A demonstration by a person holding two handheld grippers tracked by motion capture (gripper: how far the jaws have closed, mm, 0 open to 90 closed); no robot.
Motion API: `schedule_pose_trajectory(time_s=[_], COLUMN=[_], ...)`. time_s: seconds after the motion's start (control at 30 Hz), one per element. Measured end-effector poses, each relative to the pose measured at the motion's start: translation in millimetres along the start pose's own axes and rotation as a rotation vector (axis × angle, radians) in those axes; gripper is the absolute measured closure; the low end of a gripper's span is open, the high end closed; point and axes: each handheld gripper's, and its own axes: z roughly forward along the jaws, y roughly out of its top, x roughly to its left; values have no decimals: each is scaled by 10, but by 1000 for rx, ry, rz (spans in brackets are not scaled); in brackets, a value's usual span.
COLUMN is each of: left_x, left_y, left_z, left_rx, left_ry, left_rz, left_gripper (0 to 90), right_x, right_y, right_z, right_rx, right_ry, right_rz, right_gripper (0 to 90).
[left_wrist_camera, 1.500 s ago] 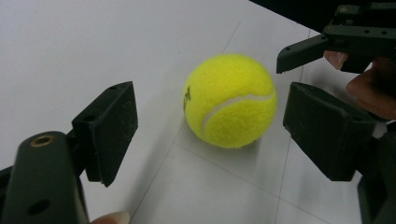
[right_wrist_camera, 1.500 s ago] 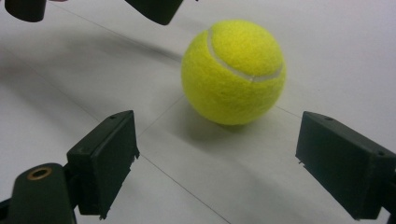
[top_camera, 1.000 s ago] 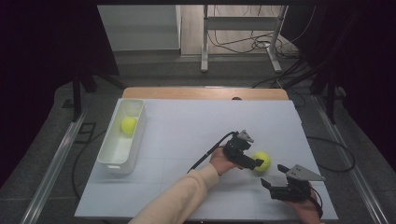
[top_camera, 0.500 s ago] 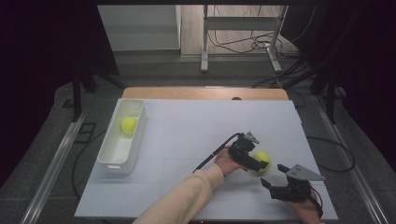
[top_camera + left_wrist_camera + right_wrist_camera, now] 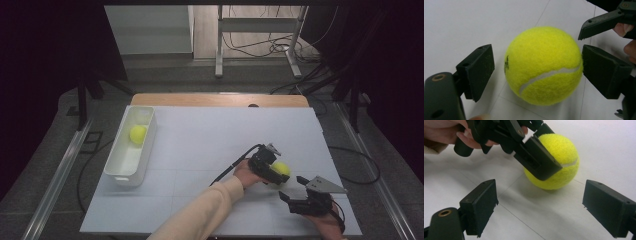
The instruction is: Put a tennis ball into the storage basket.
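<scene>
the left gripper (image 5: 278, 172) has been brought a little further right since a second ago and now straddles the tennis ball (image 5: 544, 65), which rests on the white table (image 5: 210, 145) at near right. its jaws have just been closing slightly after widening; in the left gripper view one pad appears to touch the ball while a gap remains at the other (no firm clamp yet), so the ball is judged not yet gripped. the right gripper (image 5: 539, 207) is held just beside, jaws wide, nothing between them. a second ball (image 5: 138, 134) lies in the white bin (image 5: 125, 172) at far left, the likely destination.
</scene>
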Motion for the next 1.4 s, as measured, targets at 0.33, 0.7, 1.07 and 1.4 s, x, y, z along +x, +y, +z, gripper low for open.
schedule_pose_trajectory(time_s=[0.33, 0.7, 1.07, 1.4], left_x=[10, 26, -1, -12], left_y=[-6, -40, -77, -119], left_z=[-8, -159, -296, -450], left_rx=[13, -22, -47, -78], left_ry=[-19, -16, -17, -2], left_rz=[-2, 1, 18, 15], left_gripper=[268, 268, 268, 268], right_x=[-11, -12, -16, -11], right_y=[-7, -10, -15, -13], right_z=[-7, -9, -8, -8], right_rx=[-1, 0, 0, -1], right_ry=[-3, -3, -5, -6], right_rz=[0, 1, -1, -2], right_gripper=[131, 131, 131, 131])
